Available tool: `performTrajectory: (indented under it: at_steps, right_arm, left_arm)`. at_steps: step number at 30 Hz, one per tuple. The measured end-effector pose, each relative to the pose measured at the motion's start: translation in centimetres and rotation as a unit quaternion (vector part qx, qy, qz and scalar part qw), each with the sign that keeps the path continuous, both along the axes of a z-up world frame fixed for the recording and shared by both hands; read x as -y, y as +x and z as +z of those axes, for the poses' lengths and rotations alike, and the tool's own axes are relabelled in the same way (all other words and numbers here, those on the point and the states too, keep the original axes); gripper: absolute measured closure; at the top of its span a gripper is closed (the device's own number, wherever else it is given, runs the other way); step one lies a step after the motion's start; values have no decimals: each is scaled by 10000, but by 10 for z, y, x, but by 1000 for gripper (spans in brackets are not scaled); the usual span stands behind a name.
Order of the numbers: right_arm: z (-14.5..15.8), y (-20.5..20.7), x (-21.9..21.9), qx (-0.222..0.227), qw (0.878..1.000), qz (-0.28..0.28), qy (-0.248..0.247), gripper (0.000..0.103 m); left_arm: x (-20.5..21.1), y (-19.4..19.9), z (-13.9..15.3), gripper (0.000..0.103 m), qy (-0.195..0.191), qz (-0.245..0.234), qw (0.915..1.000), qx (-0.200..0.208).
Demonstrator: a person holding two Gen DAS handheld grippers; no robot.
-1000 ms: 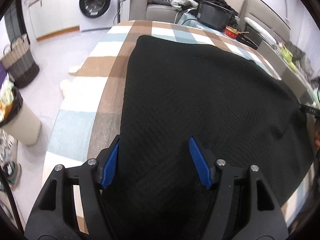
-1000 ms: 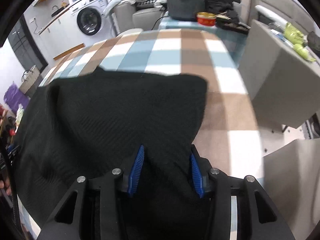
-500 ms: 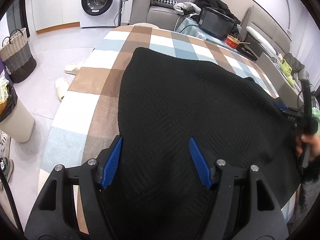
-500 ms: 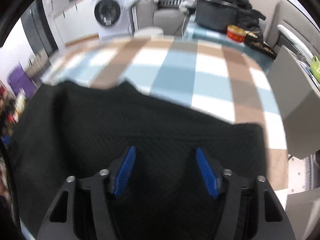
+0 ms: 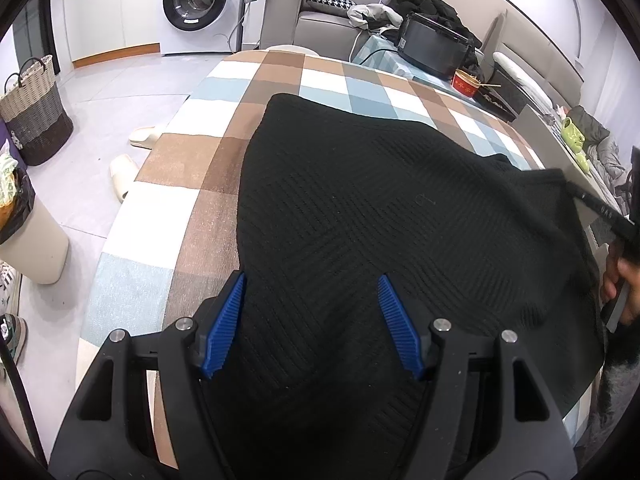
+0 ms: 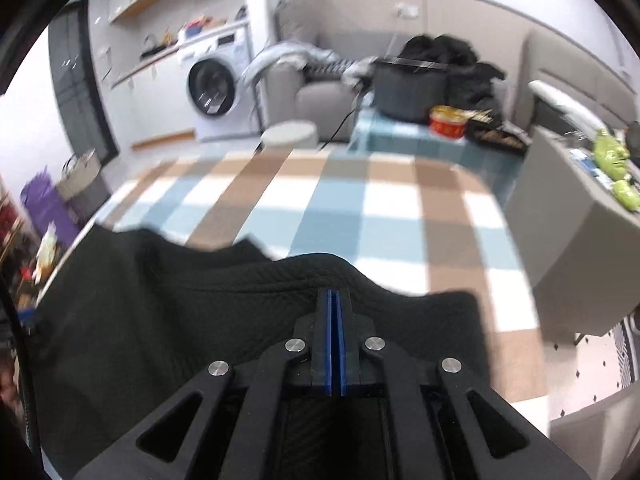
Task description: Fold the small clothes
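A black knitted garment (image 5: 380,208) lies spread on the checked tablecloth (image 5: 192,208). My left gripper (image 5: 312,320) is open above the garment's near left part, its blue pads apart and nothing between them. My right gripper (image 6: 333,320) is shut on the garment's (image 6: 168,312) right edge and lifts it off the table, so the cloth rises in a ridge at the fingertips. The right gripper also shows at the far right of the left wrist view (image 5: 600,212), holding the raised corner.
A dark appliance (image 5: 436,46) and a red bowl (image 5: 466,80) sit on a side table beyond the far edge. A grey box (image 6: 576,240) stands to the right of the table. A washing machine (image 5: 196,0), a basket (image 5: 34,108), slippers (image 5: 124,172) and a bin (image 5: 28,232) are at the left.
My right gripper has closed on the garment's right edge and lifted it up and toward the left. My left gripper stays open over the near left part.
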State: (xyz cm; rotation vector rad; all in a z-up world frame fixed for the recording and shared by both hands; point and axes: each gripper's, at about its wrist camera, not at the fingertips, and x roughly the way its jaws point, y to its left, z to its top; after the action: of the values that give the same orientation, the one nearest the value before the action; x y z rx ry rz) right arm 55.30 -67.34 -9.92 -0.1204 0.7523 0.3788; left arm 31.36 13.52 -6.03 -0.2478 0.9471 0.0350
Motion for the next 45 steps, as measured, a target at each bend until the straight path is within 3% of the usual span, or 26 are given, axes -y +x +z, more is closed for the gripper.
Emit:
performTrajectory:
  at_steps: [5, 9, 10, 12, 13, 14, 19, 25, 28, 29, 31, 35, 38, 40, 42, 44, 45]
  right_arm:
    - [-1, 25, 12, 7, 9991, -404, 132, 101]
    - [-21, 42, 19, -708, 9958, -547, 187, 93]
    - [-20, 39, 26, -736, 9952, -594, 266, 89]
    - [-15, 29, 43, -686, 9943, -770, 275, 70]
    - [-12, 23, 54, -626, 9937, -892, 253, 55]
    - [-10, 17, 65, -558, 9930, -1014, 256, 48]
    - [-15, 13, 94, -745, 9895, -1204, 289, 48]
    - [-35, 29, 70, -884, 9924, -851, -75, 50]
    - [-44, 32, 55, -805, 9930, -665, -557, 87]
    - [-42, 29, 53, -685, 9936, -618, -657, 94]
    - [-30, 20, 59, -398, 9972, -550, -313, 95]
    - [0, 5, 95, 187, 9916, -587, 1140, 95]
    - [-9, 19, 110, -117, 9885, -1206, 906, 95]
    - [-18, 26, 106, -280, 9897, -1286, 564, 95]
    - [-20, 26, 103, -359, 9898, -1299, 459, 87]
    - [-19, 23, 104, -435, 9891, -1323, 484, 62]
    - [-15, 18, 104, -402, 9892, -1304, 527, 59]
  left_arm:
    - [-2, 3, -2, 39, -5, 44, 10000, -19]
    - [-5, 2, -5, 39, 36, 125, 9999, -58]
    - [-7, 2, -6, 39, 40, 156, 9998, -91]
    - [-10, 1, -9, 39, 30, 195, 9997, -150]
    - [-12, 1, -11, 39, 31, 206, 9996, -170]
    - [-13, 2, -12, 39, 37, 214, 9996, -184]
    - [-10, 5, -16, 38, 114, 174, 9995, -218]
    - [-5, 6, -15, 38, 108, 140, 9996, -220]
    - [-6, 6, -15, 38, 94, 147, 9996, -225]
    - [-7, 5, -15, 38, 90, 155, 9996, -234]
    - [-8, 5, -15, 38, 87, 159, 9996, -229]
    - [-10, 7, -16, 38, 70, 180, 9996, -217]
    - [-12, 6, -16, 38, 29, 213, 9996, -202]
    - [-13, 6, -16, 38, 22, 233, 9995, -193]
    - [-14, 5, -15, 38, 17, 242, 9995, -183]
    - [-16, 5, -15, 38, -14, 262, 9995, -189]
    - [-17, 6, -16, 38, -41, 261, 9995, -189]
